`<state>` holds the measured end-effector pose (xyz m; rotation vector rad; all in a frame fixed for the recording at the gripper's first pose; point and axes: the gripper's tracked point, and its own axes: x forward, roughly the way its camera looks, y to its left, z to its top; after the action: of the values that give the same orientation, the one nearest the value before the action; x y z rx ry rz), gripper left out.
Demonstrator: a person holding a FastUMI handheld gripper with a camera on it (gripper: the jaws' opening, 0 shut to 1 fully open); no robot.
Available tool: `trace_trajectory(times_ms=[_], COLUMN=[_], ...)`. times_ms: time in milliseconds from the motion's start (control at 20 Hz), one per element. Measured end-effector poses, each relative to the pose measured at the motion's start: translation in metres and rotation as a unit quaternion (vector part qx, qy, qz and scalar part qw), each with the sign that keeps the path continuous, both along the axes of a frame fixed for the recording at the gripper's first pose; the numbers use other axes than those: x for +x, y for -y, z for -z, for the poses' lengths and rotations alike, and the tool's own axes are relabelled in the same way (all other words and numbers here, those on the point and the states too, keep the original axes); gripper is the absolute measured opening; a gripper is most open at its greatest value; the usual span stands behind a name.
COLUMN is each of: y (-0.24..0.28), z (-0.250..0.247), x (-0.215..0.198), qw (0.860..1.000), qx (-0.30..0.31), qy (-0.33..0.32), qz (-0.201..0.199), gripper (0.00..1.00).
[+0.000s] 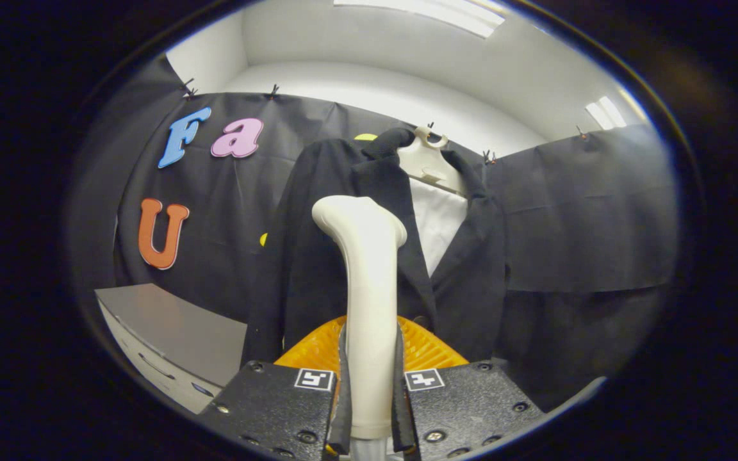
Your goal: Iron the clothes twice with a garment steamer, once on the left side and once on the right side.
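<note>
My gripper is shut on the white handle of the garment steamer, which stands upright between the fingers, its head bent toward the clothes. Just beyond it hangs a dark jacket over a white shirt on a pale hanger against the black cloth wall. The steamer head is level with the jacket's left lapel and chest; I cannot tell whether it touches the cloth. The steamer hides part of the jacket's left front.
A grey cabinet or table with a white front stands low to the left of the jacket. Black cloth covers the wall on both sides, with white wall and ceiling lights above.
</note>
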<state>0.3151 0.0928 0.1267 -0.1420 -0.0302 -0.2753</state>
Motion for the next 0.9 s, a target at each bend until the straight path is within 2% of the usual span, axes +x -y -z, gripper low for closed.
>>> trace_trajectory(times_ms=[900], y=[0.018], z=[0.125], x=[-0.047], qw=[0.992], qx=[-0.001], qy=[-0.120], qz=[0.024], gripper=[0.27])
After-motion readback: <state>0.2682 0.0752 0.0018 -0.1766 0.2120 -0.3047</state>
